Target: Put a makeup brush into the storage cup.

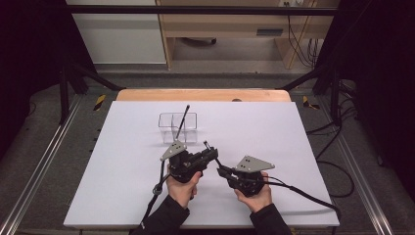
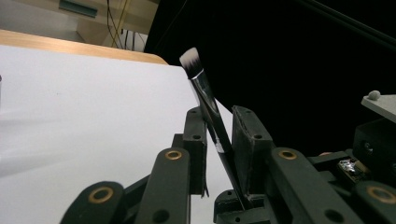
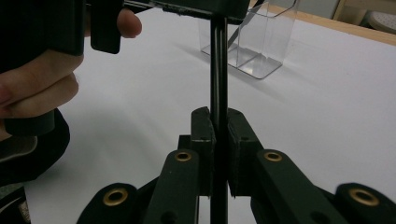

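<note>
Makeup brush [image 2: 205, 100] held between both grippers above desk [image 1: 122, 186], just in front of clear organizer [image 1: 177, 127]. Handle clamped by jaws of right gripper [image 3: 219, 126]. Brush set between jaws of left gripper [image 2: 219, 140]; left pad touched, small gap seen at other pad. White bristle tip pointed up past left gripper. Second dark brush [image 1: 182, 121] leaned in clear organizer.
</note>
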Demonstrator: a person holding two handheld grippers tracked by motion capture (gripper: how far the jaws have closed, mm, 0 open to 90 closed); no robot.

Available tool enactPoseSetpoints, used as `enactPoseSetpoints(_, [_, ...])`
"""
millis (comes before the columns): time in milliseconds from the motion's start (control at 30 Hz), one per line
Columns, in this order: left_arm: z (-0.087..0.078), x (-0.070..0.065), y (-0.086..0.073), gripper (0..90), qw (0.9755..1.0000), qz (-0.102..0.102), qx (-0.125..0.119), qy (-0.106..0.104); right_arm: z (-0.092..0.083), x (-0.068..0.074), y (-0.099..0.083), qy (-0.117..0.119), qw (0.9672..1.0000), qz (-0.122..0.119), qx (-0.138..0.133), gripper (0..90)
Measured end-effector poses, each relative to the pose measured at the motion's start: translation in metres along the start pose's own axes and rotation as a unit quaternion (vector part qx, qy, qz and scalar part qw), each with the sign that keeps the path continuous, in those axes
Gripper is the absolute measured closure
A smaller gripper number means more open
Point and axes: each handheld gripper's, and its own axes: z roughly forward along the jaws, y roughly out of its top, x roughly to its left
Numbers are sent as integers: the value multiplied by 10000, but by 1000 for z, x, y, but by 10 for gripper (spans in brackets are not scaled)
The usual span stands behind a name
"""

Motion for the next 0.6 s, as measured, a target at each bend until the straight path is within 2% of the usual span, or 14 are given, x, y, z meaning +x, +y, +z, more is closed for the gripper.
enactPoseSetpoints(433, [-2, -5, 0, 807, 9998, 26, -56, -179, 3, 0, -1, 38, 10000, -18, 38, 830])
enactPoseSetpoints(533, [-2, -8, 1, 822, 9997, 82, -68, -203, 3, 0, -1, 50, 10000, -25, 58, 826])
enactPoseSetpoints(600, [-2, -11, 1, 831, 9997, 197, -79, -136, 3, 0, -2, 70, 9999, -21, 76, 800])
